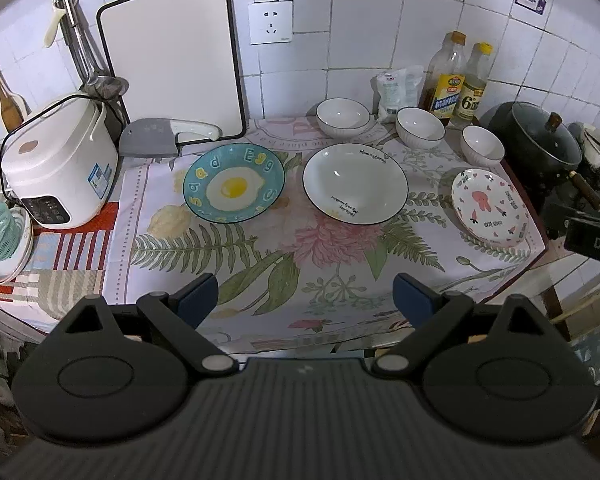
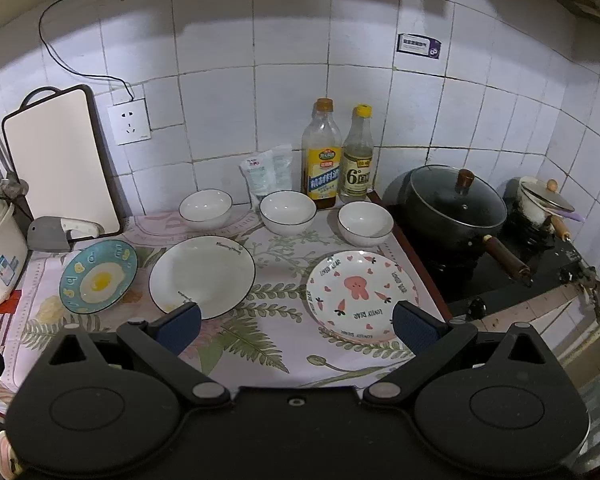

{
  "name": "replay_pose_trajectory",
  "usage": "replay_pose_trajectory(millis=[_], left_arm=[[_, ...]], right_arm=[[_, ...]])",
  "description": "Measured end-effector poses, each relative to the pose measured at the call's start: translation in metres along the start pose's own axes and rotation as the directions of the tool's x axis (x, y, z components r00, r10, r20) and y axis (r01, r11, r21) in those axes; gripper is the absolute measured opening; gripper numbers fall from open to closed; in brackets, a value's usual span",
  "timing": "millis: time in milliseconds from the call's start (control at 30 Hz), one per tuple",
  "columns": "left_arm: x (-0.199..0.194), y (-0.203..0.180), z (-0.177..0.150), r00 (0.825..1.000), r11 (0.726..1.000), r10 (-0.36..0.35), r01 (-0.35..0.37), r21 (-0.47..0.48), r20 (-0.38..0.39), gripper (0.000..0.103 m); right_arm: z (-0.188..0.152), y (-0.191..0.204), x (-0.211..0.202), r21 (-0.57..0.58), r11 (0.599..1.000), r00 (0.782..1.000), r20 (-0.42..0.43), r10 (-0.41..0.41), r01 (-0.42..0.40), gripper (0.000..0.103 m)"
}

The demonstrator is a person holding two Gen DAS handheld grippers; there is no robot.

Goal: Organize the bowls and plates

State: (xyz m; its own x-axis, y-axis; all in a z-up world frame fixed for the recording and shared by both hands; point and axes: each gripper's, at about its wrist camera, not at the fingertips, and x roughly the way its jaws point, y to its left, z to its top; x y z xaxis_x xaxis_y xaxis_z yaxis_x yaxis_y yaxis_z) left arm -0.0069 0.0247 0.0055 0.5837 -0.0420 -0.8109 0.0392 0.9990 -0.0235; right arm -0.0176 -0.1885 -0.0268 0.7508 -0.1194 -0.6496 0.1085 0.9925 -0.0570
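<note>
My left gripper (image 1: 305, 298) hung wide apart above the near edge of the floral tablecloth (image 1: 260, 264), gripping nothing, and my right gripper (image 2: 298, 326) was just as wide and just as bare, its right blue pad overlapping the near rim of the pink rabbit plate (image 2: 360, 294) in that view.

Three plates lay in a row on the cloth, apart from each other: the teal fried-egg plate (image 1: 233, 182) on the left, the white black-rimmed plate (image 1: 355, 183) in the middle, the rabbit plate on the right by the stove. Behind them stood three small white bowls (image 2: 287, 212) with thin dark rims, glossy and round, each on its own.

Around them the counter was crowded. A white cutting board (image 1: 172, 60) leaned upright on the tiled wall, with a grey cleaver (image 1: 152, 140) lying at its foot, just behind the egg plate. A white rice cooker (image 1: 60, 164) sat far left. Two tall bottles (image 2: 324, 156) and a soft white pouch (image 2: 268, 172) stood against the wall behind the bowls. A black lidded wok (image 2: 456, 208) sat on the stove just right of the rightmost bowl.
</note>
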Motion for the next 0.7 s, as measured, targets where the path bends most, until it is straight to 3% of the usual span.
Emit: replay_pose_trajectory(millis=[167, 267, 433, 500, 600, 700], left_arm=[[0.014, 0.008, 0.006, 0.999, 0.998, -0.009, 0.012, -0.068, 0.040, 0.096], [0.026, 0.015, 0.013, 0.996, 0.990, -0.014, 0.026, -0.137, 0.088, 0.096], [0.060, 0.018, 0.030, 0.991, 0.989, 0.003, 0.016, -0.145, 0.131, 0.096], [0.078, 0.015, 0.035, 0.990, 0.989, 0.005, 0.016, -0.146, 0.144, 0.095], [0.122, 0.009, 0.039, 0.993, 0.990, 0.012, 0.005, -0.140, 0.121, 0.093], [0.170, 0.003, 0.038, 0.995, 0.990, -0.008, 0.022, -0.138, 0.101, 0.083]], right_arm=[[-0.005, 0.003, 0.010, -0.017, 0.999, 0.994, 0.094, 0.053, -0.051, 0.103], [-0.012, 0.003, 0.022, -0.043, 0.990, 0.973, 0.187, 0.138, -0.132, 0.103], [-0.003, 0.005, 0.074, -0.065, 0.969, 0.964, 0.109, 0.243, -0.237, 0.103], [0.000, 0.003, 0.101, -0.067, 0.952, 0.950, 0.080, 0.303, -0.298, 0.099], [-0.003, 0.000, 0.144, -0.068, 0.931, 0.927, 0.087, 0.364, -0.359, 0.097], [-0.011, -0.001, 0.189, -0.042, 0.927, 0.919, 0.118, 0.376, -0.374, 0.093]])
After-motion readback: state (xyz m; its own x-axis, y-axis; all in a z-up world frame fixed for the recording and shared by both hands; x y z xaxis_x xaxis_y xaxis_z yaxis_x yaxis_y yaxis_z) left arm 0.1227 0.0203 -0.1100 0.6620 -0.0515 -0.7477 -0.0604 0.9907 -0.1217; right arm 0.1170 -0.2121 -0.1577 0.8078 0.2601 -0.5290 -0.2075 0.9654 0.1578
